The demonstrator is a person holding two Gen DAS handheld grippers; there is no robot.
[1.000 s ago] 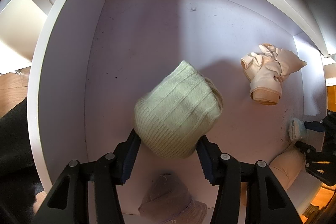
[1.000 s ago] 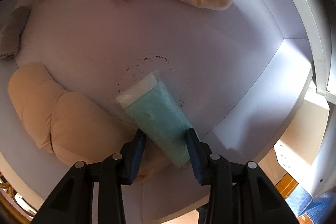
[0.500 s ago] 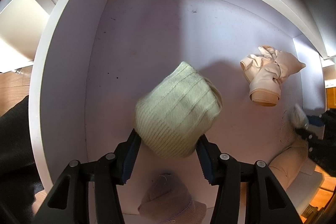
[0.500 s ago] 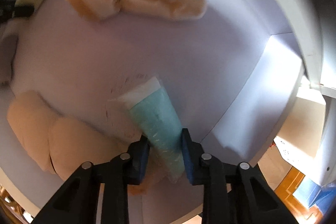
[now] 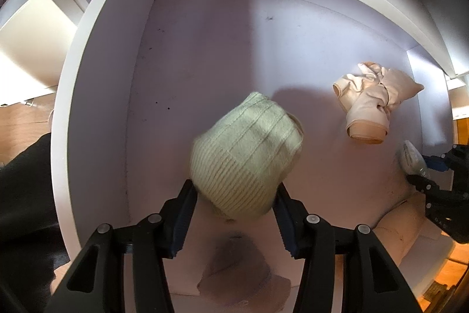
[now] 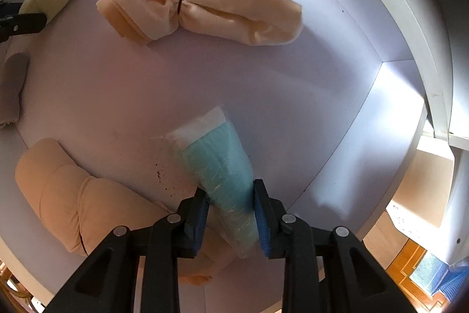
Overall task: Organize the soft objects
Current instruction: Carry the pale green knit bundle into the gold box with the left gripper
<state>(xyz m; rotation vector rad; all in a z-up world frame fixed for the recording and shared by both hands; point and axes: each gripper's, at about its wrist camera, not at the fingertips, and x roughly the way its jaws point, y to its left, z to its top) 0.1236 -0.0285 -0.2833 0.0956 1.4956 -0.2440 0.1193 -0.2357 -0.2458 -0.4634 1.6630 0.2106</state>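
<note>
Both tongs hold bundles above the white drawer [image 5: 96, 96], apparently for sorting: left tongs [image 5: 234, 203] clamp the green knit roll [image 5: 246, 151], right tongs [image 6: 230, 203] pinch the teal packet [image 6: 218, 163].

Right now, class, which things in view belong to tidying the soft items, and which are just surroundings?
Job:
green knitted roll, in left jaws
teal packet, in right jaws
tied peach bundle
peach roll
mauve cloth

Surroundings:
white drawer
wooden floor
</note>
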